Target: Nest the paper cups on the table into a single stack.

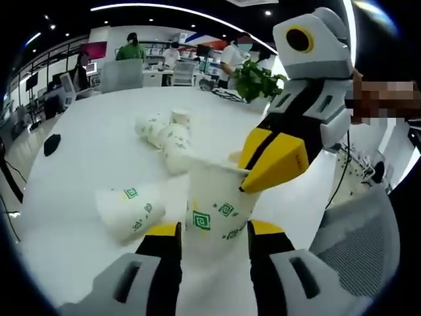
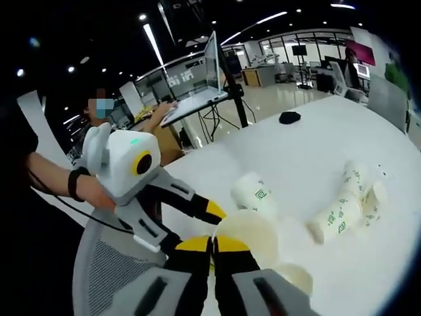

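Looking along the left gripper view, we have our left gripper (image 1: 214,228) with its two yellow-tipped jaws standing either side of an upright paper cup (image 1: 214,201), pinching its lower wall. The right gripper (image 1: 279,161) comes in from the right and bites that cup's rim, one yellow jaw outside the wall. We count one held cup, one single cup (image 1: 127,209) lying on its side just left of it, and a loose cluster of lying cups (image 1: 168,135) farther up the white table (image 1: 85,131); how many are nested there we cannot tell. A small black object (image 1: 52,143) sits near the table's left edge, with broad bare tabletop around it. A grey mesh chair (image 1: 358,243) stands at the near right edge. Over to the right gripper view: the right gripper (image 2: 212,245) has its jaws pressed nearly together on the cup's rim (image 2: 247,234), the left gripper (image 2: 197,214) below-left. One cup (image 2: 253,192) lies beyond, two nested rows (image 2: 348,204) lie at the right, well apart, with open table toward the far edge.
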Demonstrator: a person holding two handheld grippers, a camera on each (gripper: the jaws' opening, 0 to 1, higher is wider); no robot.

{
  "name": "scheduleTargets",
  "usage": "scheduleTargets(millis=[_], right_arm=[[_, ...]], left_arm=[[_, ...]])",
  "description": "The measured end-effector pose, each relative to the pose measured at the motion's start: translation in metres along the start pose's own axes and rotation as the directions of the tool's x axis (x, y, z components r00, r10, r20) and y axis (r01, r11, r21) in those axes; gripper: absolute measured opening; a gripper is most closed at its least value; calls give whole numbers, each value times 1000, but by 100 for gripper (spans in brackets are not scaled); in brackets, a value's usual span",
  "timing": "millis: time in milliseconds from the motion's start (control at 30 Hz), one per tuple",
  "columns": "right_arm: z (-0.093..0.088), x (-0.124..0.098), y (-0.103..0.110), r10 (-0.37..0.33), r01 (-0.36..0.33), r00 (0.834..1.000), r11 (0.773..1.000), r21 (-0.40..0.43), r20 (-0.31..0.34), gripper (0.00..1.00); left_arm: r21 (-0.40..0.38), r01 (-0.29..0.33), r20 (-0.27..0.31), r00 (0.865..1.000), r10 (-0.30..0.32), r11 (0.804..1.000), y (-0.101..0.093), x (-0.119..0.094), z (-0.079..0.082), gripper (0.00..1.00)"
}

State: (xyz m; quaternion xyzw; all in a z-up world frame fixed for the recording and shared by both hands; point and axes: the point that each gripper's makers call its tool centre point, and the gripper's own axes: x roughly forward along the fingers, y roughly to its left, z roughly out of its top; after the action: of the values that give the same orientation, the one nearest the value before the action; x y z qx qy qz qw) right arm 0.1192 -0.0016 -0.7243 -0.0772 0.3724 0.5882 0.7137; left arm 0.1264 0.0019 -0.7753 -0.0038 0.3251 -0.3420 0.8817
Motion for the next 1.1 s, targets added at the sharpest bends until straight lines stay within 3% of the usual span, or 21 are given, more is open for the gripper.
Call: scheduleTargets(millis=[400, 600, 733, 1100], right_arm=[[7, -46, -30, -107, 106, 992, 994, 25, 68, 0], [11, -64, -32, -142, 138, 984, 989, 49, 111, 0], [14, -73, -39, -169, 162, 976, 985, 58, 139, 0], [1, -94, -38, -228, 224, 966, 974, 43, 121, 0]], left_arm=[[-50, -16, 4, 1000, 16, 999, -1, -15, -16, 44], [-84, -21, -5, 1000, 21, 996, 0, -18, -32, 45], [-110, -28, -1, 1000, 28, 994, 1, -25, -35, 45], [-119, -36, -3, 999, 36, 992, 3, -28, -35, 47]])
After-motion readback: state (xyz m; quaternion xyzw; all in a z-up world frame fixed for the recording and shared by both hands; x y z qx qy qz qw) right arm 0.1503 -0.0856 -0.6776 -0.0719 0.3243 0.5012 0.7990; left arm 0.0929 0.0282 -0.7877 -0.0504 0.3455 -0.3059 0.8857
